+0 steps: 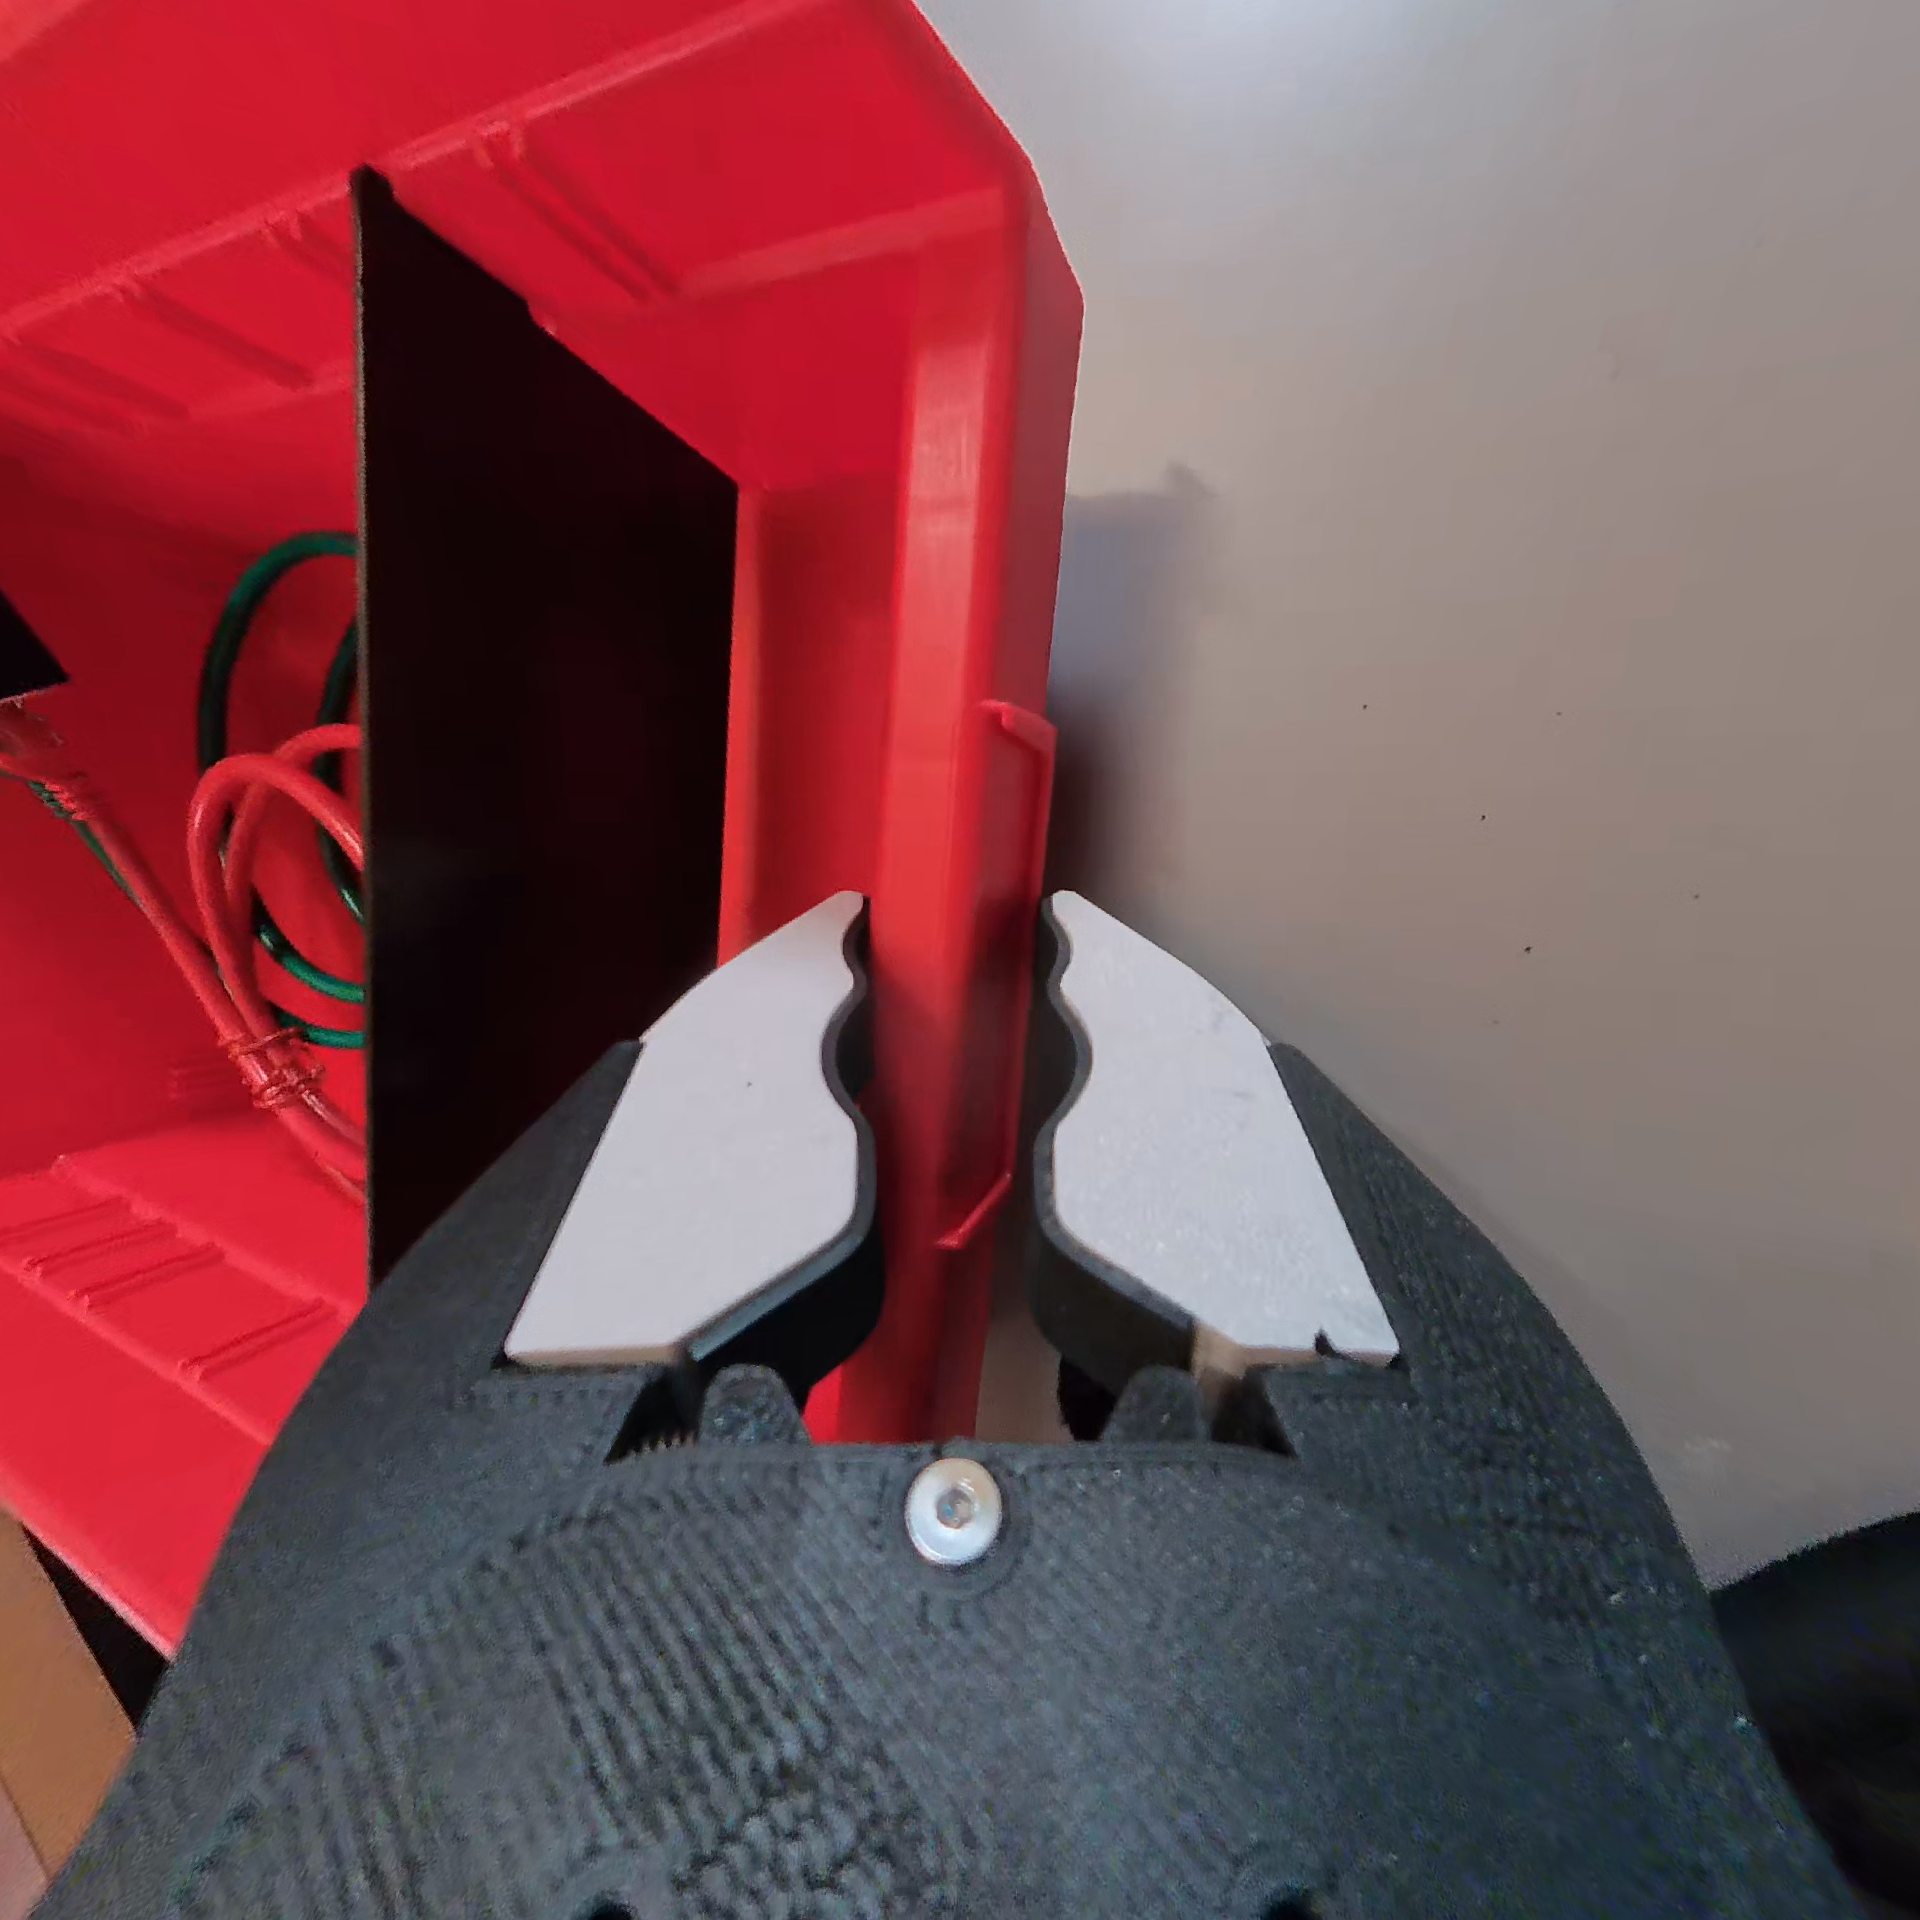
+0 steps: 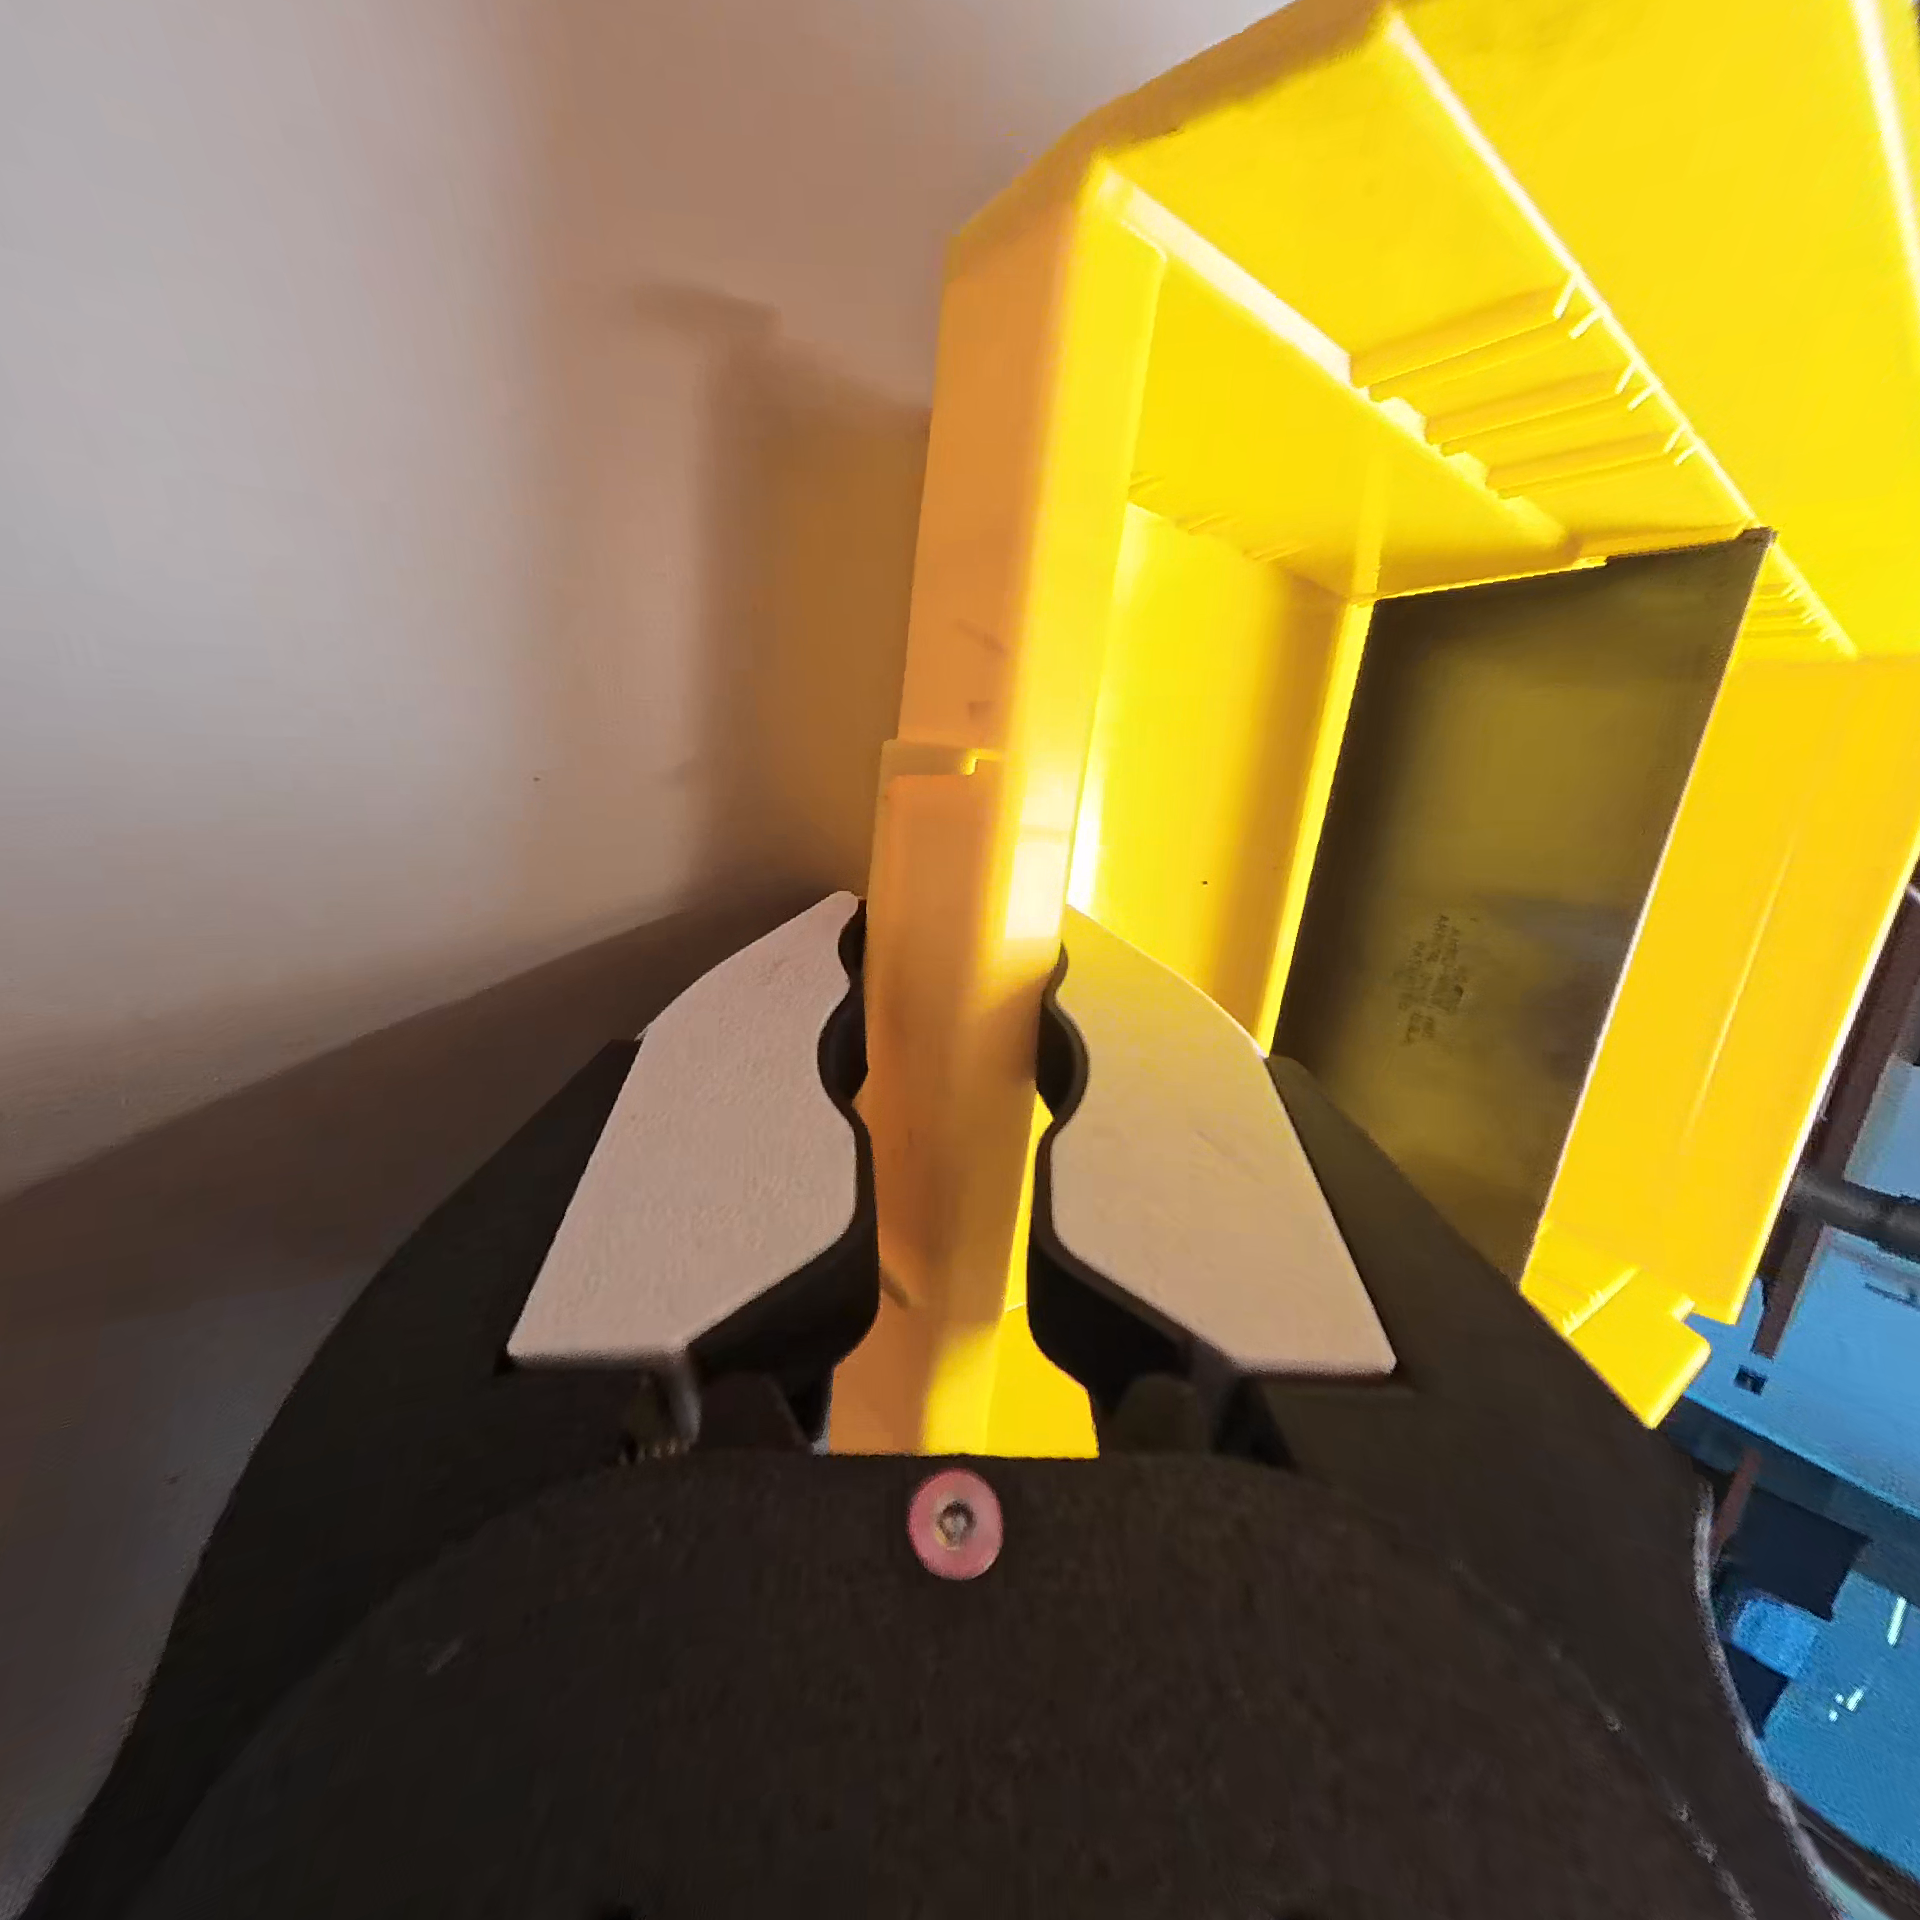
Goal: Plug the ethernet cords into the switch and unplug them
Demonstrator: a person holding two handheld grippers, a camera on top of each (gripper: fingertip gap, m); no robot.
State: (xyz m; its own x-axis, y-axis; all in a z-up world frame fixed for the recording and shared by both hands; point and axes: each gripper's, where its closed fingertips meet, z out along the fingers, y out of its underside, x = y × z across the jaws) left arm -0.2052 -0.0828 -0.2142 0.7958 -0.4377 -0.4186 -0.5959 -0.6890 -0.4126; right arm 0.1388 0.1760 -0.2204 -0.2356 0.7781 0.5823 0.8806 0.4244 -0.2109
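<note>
My left gripper (image 1: pixel 954 914) is shut on the side wall of a red plastic bin (image 1: pixel 935 644), one finger inside and one outside. In the bin, left of a black divider (image 1: pixel 540 727), lie a coiled red ethernet cord (image 1: pixel 244 831) and a green one (image 1: pixel 223 644), tied together. A red plug (image 1: pixel 31 743) shows at the left edge under a black corner that I cannot identify. My right gripper (image 2: pixel 958 925) is shut on the side wall of a yellow plastic bin (image 2: pixel 997 582). No switch is clearly in view.
A pale wall (image 1: pixel 1507 520) stands close behind both bins. The yellow bin holds a dark divider (image 2: pixel 1507 883). A dark rounded object (image 1: pixel 1829 1662) lies at the lower right in the left wrist view. Blurred bluish shelving (image 2: pixel 1860 1455) shows at the right edge. About 45 cm separates my left fingertips from my right.
</note>
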